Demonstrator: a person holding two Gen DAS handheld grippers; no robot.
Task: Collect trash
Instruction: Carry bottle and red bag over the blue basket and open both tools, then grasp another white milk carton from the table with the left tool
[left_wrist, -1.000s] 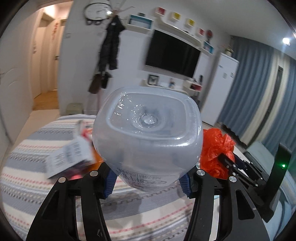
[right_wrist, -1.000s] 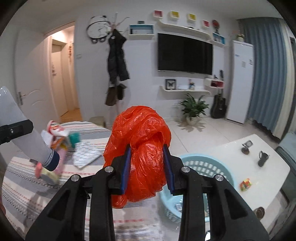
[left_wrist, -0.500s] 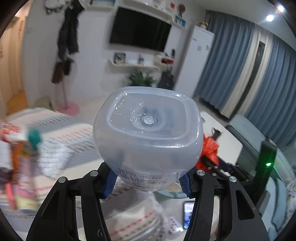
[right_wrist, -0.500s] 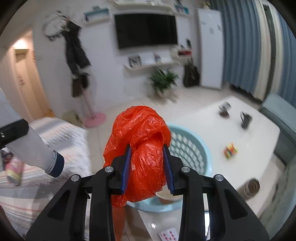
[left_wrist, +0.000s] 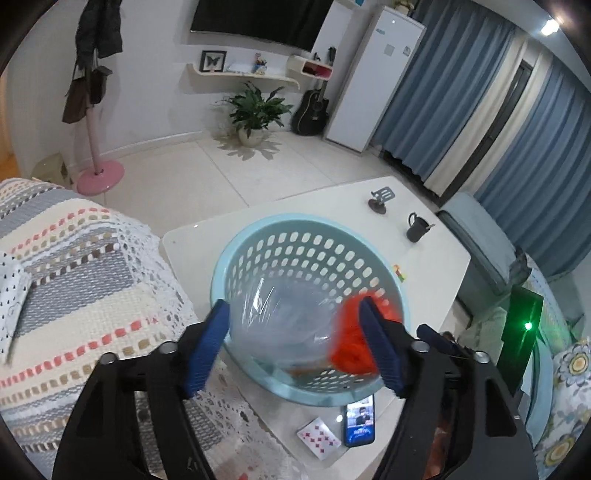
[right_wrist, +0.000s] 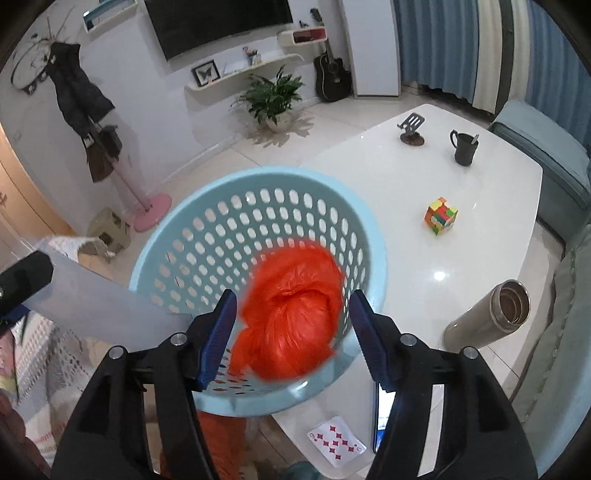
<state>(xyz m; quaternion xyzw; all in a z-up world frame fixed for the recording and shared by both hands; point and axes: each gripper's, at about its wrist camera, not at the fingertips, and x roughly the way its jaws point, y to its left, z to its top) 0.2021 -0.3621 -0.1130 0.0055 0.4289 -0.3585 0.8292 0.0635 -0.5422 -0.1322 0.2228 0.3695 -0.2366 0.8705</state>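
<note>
A light blue perforated basket (left_wrist: 280, 236) (right_wrist: 229, 192) stands on the white table. A clear plastic bottle (left_wrist: 280, 314) is blurred between the spread fingers of my left gripper (left_wrist: 295, 347), dropping into the basket; it also shows at the left of the right wrist view (right_wrist: 99, 299). An orange plastic bag (right_wrist: 291, 310) (left_wrist: 351, 339) is blurred and falling into the basket below my right gripper (right_wrist: 291, 336). Both grippers are open, right above the basket's near rim.
On the white table (right_wrist: 480, 236) are a puzzle cube (right_wrist: 441, 215), a black mug (right_wrist: 463, 147), a phone stand (right_wrist: 412, 131), a steel flask (right_wrist: 487, 317), a phone (left_wrist: 360, 421) and playing cards (left_wrist: 319, 437). A striped blanket (left_wrist: 74, 280) lies to the left.
Both grippers swung from the blanket over to the basket and tilted down. Both have opened; the bottle and the orange bag have left the fingers and are falling in.
</note>
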